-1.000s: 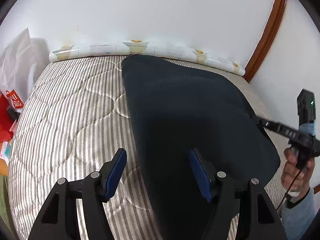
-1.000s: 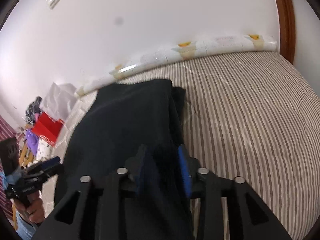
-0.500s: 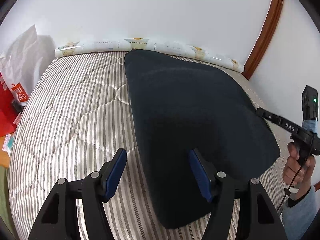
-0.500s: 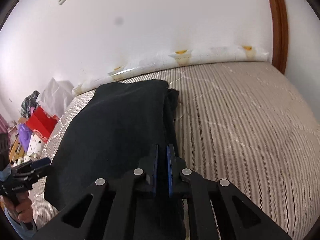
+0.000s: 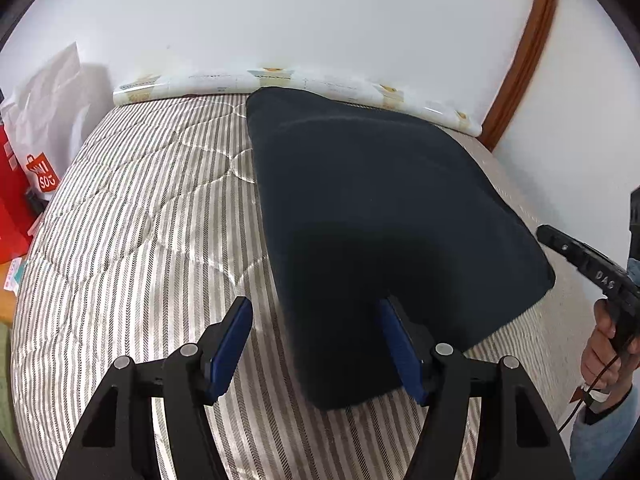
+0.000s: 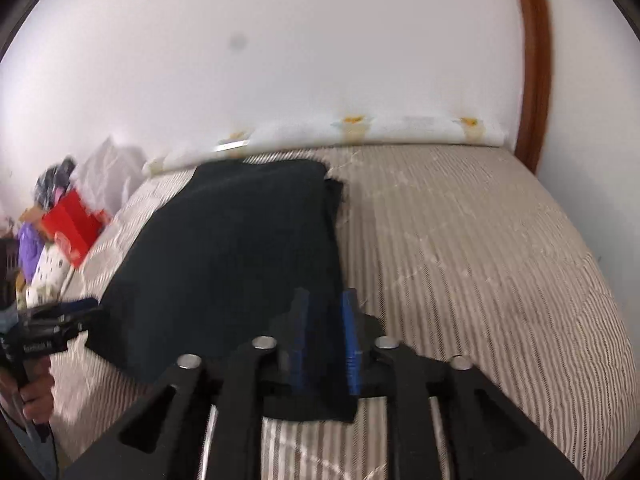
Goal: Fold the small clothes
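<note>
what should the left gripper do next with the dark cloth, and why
Probably lower the left gripper and close on the near edge of the dark garment: its fingers stand open astride that edge. The right gripper has just been opening, cloth between its fingers, so nothing seems to grip it yet.

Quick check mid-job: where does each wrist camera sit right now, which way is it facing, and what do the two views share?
Left wrist: on the left gripper, looking down across the striped mattress at the dark garment; its open fingers and the person's right hand show.
Right wrist: on the right gripper, facing the same wall; jaws just opening, garment corner between them; the left hand shows.
Shared: garment, mattress, patterned roll by the wall, wooden trim.
</note>
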Demonstrator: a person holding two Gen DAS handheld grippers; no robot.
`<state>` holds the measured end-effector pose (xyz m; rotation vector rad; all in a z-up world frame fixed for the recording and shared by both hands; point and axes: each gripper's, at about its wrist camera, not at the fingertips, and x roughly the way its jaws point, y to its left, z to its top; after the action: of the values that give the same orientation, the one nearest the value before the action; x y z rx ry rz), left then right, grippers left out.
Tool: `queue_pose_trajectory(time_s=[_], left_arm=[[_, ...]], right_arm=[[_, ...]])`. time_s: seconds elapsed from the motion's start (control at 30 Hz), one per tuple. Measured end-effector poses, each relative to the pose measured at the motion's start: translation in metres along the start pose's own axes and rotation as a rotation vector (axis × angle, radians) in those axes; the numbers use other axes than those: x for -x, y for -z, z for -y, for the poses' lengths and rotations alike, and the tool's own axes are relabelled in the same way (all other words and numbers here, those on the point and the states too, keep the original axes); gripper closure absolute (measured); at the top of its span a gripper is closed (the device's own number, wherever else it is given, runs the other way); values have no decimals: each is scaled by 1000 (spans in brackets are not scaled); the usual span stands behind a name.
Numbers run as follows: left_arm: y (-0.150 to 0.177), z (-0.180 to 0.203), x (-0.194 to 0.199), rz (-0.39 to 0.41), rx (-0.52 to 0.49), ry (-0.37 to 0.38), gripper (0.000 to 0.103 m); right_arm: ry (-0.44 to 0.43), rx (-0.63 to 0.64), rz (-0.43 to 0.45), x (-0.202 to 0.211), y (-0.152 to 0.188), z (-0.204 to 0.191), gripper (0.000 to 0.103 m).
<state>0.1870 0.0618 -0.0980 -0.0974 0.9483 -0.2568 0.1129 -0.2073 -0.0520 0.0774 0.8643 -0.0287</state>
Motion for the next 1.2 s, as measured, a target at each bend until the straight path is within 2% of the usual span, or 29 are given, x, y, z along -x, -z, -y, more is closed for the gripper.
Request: queue_pose_trajectory(time_s=[0.17, 0.37, 0.43, 0.6, 0.77, 0.83, 0.87, 0.93, 0.97, 1.2], left_arm=[[10, -4, 9, 1, 0, 1, 38], [32, -3, 21, -5, -19, -2, 38], [39, -1, 21, -20, -40, -3, 38], [49, 8, 5, -49, -96, -45, 38], [40, 13, -10, -37, -95, -63, 39], [36, 14, -15, -29, -104, -65, 47], [35, 14, -17, -29, -107, -59, 54], [30, 15, -21, -12, -118, -48, 60], [29, 16, -21, -8, -118, -44, 63], [4, 10, -37, -9, -110, -34, 64]], right_arm=[[123, -4, -50, -9, 22, 12, 80], [136, -31, -60, 12, 36, 31, 78], [112, -18, -89, 14, 48, 33, 73], [67, 47, -146, -3, 68, 20, 70], [6, 54, -112, -19, 58, 3, 69], [-3, 37, -92, -25, 53, -1, 69], [0, 33, -92, -29, 50, -2, 69], [-20, 23, -87, -34, 46, -4, 84], [-31, 13, -84, -35, 45, -5, 85], [-33, -47, -73, -57, 20, 0, 87]])
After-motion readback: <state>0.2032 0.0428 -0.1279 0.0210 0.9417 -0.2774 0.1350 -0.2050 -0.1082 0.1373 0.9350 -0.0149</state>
